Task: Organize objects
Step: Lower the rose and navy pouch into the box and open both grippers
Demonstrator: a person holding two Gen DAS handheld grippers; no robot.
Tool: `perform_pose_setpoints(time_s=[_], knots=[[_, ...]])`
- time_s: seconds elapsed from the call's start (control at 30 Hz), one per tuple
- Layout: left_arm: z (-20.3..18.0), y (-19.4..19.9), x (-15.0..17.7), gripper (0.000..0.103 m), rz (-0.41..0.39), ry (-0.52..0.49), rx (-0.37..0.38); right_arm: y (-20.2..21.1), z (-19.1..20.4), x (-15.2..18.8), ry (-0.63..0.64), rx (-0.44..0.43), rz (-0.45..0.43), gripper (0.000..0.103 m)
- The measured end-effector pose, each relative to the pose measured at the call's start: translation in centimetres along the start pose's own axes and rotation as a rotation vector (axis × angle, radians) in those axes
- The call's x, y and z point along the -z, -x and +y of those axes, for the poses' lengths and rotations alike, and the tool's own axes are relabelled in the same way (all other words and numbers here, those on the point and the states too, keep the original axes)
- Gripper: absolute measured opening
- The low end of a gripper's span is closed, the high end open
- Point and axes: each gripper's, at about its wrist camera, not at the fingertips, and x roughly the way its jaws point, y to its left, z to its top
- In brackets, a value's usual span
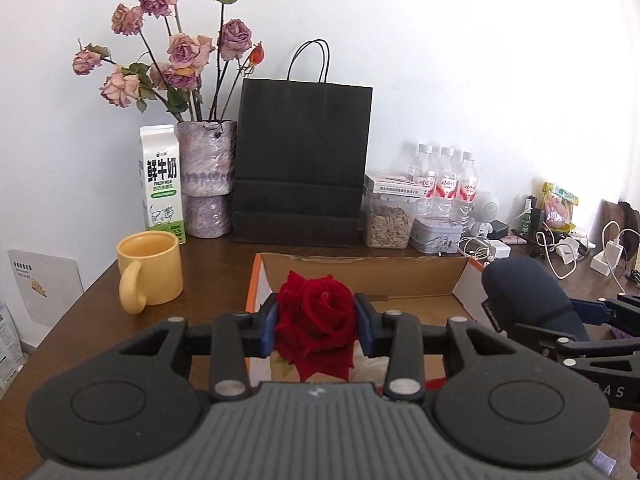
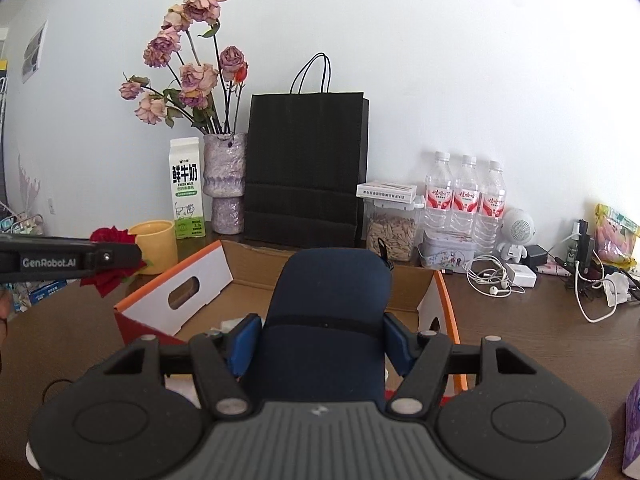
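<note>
Red rose (image 1: 316,320) and navy case (image 2: 328,320) were clamped in your left hand-held gripper (image 1: 316,322) and right hand-held gripper (image 2: 320,338) over the cardboard box (image 2: 400,284); neither was placed yet.

Brown wooden table (image 2: 520,332), cardboard box (image 2: 404,280), yellow mug (image 1: 154,268), black bag (image 1: 300,160)

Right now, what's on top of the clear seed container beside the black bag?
A flat white box lies on the seed container, covering its lid. Seeds show through the wall; nothing else is visible on it.

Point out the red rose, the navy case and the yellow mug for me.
red rose (image 1: 316,320), left wrist view, centre of the bloom
navy case (image 2: 328,320), right wrist view, middle of its front
yellow mug (image 1: 154,268), left wrist view, side wall
</note>
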Motion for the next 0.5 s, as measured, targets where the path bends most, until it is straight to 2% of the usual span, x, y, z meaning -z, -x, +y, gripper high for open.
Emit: perform_pose_setpoints(time_s=[0.23, 0.5], knots=[[-1.6, -3.9, -1.7, 0.039, 0.011, -0.030, -0.004, -4.1, -0.7, -2.1, -0.028, -0.031, -0.014, 0.064], [-1.6, -8.5, -2.8, 0.039, 0.043, 0.001, -0.015, -10.2, -0.8, -3.0, -0.031, -0.063, 0.068, 0.064]])
